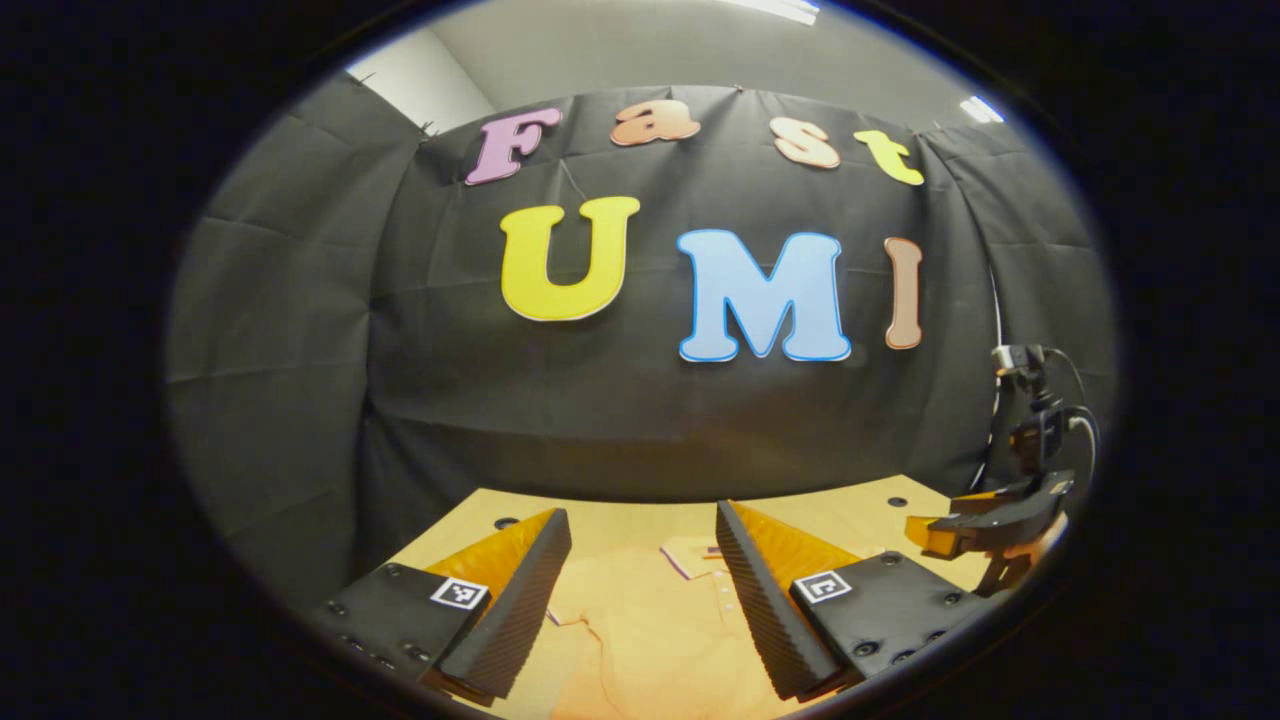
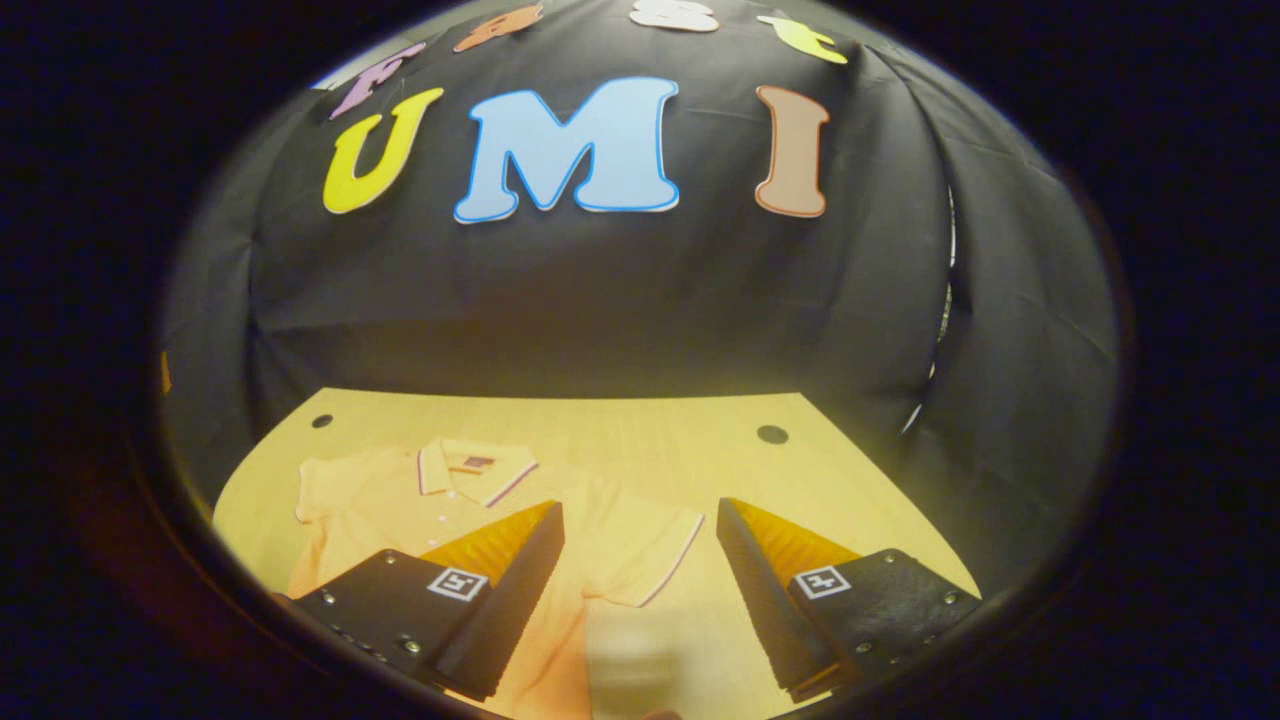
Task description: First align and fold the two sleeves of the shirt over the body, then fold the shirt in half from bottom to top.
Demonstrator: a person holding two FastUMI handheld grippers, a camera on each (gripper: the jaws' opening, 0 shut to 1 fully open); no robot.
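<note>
Desk (image 2: 640,440): pale wood top, flat, with small dark round holes near its far corners (image 2: 771,434); it ends at the booth's black cloth wall (image 2: 600,300).

Wall: black cloth, creased, hung on the far side and wrapping round both sides of the desk. In the left gripper view a pale plain wall (image 1: 420,75) and ceiling with light strips (image 1: 980,108) show above the cloth's top edge.

Shirt (image 2: 380,490): pale orange polo with a trimmed collar (image 2: 475,468), lying flat on the desk, collar toward the cloth wall. Both short sleeves are spread out to the sides, unfolded; one trimmed sleeve (image 2: 650,555) lies between the right tool's fingers. In the left gripper view the shirt (image 1: 640,630) lies under and between the left tool's fingers.

Left tool (image 1: 640,600): fingers wide apart, gripping nothing, above the shirt's chest.

Right tool (image 2: 640,600): fingers wide apart, gripping nothing, above the sleeve; it is seen from the side at the right edge of the left gripper view (image 1: 935,535), held over the desk with cables running up behind it.
</note>
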